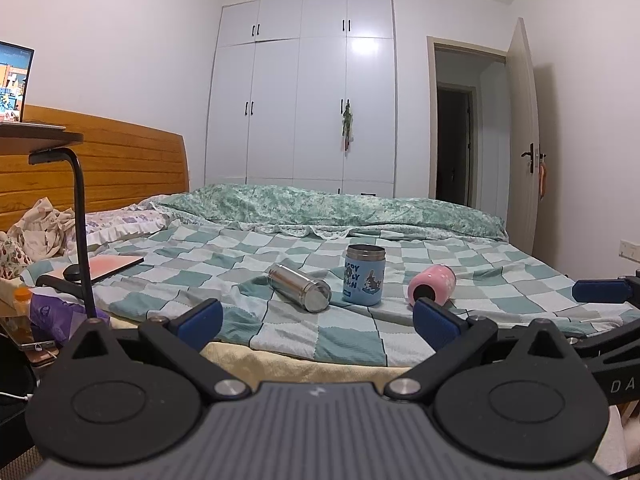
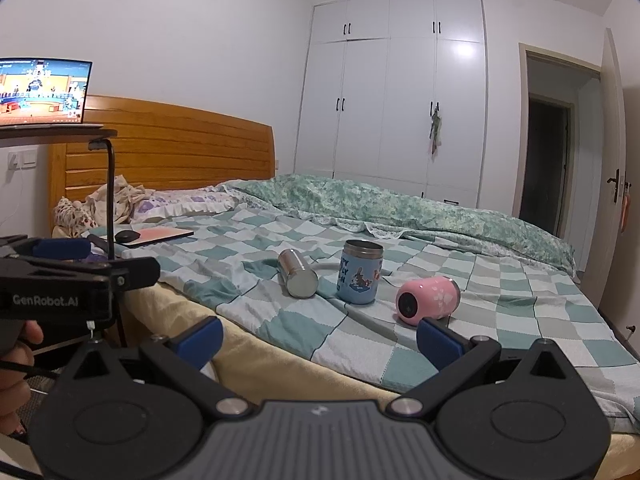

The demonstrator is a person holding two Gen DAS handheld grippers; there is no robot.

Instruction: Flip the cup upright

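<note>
Three cups are on the checked bedspread. A steel cup (image 1: 301, 287) (image 2: 297, 279) lies on its side at the left. A blue cartoon cup (image 1: 364, 274) (image 2: 360, 272) stands upright in the middle. A pink cup (image 1: 432, 285) (image 2: 427, 299) lies on its side at the right, its base towards me. My left gripper (image 1: 318, 318) is open and empty, short of the bed's near edge. My right gripper (image 2: 320, 340) is open and empty too, near the bed edge, its right finger (image 2: 438, 342) just below the pink cup. The right gripper's blue pad (image 1: 600, 291) shows at the left wrist view's right edge.
A folded green quilt (image 1: 340, 208) lies along the far side of the bed. A tablet with a black mouse (image 2: 154, 236) lies near the pillows. A bedside stand (image 2: 110, 196) carries a lit laptop (image 2: 42, 92). Wardrobe and an open door stand behind.
</note>
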